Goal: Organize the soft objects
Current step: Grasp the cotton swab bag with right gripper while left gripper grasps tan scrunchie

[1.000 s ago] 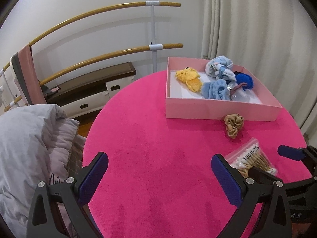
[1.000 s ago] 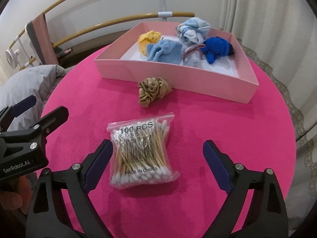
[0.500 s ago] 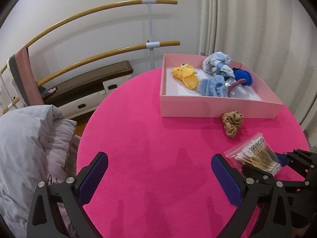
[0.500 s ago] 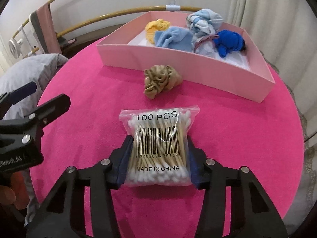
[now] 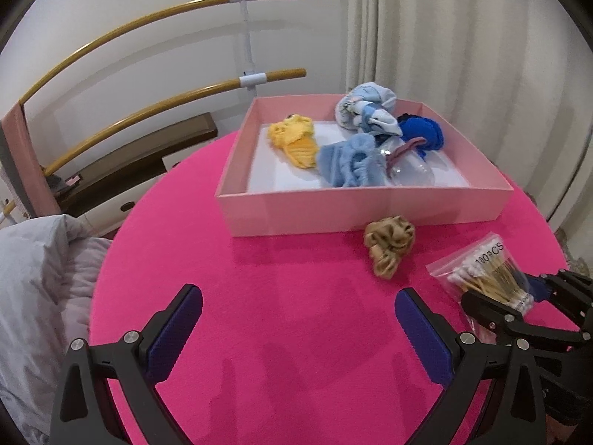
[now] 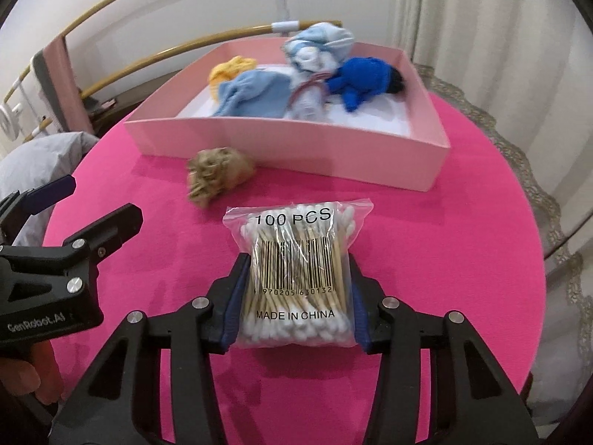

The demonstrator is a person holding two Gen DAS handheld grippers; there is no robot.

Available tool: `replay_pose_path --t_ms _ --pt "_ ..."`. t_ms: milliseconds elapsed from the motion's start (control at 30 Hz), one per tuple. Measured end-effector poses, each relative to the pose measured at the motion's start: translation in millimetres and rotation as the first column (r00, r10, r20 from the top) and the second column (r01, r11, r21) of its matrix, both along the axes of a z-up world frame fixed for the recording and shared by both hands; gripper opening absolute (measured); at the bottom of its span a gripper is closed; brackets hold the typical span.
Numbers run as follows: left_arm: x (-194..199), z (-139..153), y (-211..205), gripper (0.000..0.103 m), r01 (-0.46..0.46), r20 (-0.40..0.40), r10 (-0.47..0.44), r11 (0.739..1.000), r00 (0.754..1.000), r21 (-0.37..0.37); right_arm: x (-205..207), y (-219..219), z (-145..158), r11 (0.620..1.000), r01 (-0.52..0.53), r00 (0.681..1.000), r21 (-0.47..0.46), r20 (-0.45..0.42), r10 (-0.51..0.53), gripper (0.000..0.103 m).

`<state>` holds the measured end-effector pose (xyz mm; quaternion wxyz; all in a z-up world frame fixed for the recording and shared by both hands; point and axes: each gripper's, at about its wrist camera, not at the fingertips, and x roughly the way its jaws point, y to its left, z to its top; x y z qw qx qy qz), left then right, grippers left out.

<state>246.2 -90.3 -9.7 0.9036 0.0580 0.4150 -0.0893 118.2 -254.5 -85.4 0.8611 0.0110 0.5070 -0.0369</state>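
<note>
My right hand-held gripper (image 6: 294,302) pinches the bag of cotton swabs (image 6: 296,278) across its width, both pads pressed into the plastic near its lower half, so the printed end points toward the pink box (image 6: 289,139); I judge the grip is set low and square so the bag will not fold or slip when carried. Whether the bag rests on the tabletop (image 6: 426,244) or is just lifted off it I cannot tell. It sits toward the near right edge of the round pink tabletop, with the box beyond it toward the far edge. My left hand-held gripper (image 5: 296,328) is spread wide with nothing between its pads, hovering over bare tabletop near the front left, I think kept clear of the right one's work. The tan scrunchie (image 5: 389,246) lies loose on the tabletop just beside the box's near wall, outside it, so it looks yet to be put away. Inside the box lie a yellow knitted piece (image 5: 294,141) toward the left, a light blue cloth (image 5: 348,165) in the middle, a pale patterned bundle (image 5: 365,113) at the back, a dark blue plush item (image 5: 422,131) on the right, and a clear plastic item (image 5: 409,170) with a pinkish band; the box's left front corner shows bare white floor, room enough, I judge, for the bag.
</note>
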Motion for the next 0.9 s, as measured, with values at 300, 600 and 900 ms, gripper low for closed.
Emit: replay_pose_path --t_ms 300,600,900 --pt "40.8 -18.8 -35.5 0.101 0.037 -0.055 -0.037 0.999 0.998 -0.005 5.4 -23.3 -3.5 0.999 0.041 0.999 -0.028 0.014 -0.041 0.045" --pt "77.1 -40.1 -46.8 0.052 0.054 -0.112 -0.06 0.997 0.992 -0.057 7.6 -31.7 -5.0 0.999 0.049 0.999 0.0 0.023 -0.049 0.045" --pt "67.7 -29.5 -21.0 0.015 0.041 -0.113 -0.056 0.991 0.992 -0.125 5.0 -26.8 -2.7 0.999 0.047 0.999 0.003 0.027 -0.047 0.045"
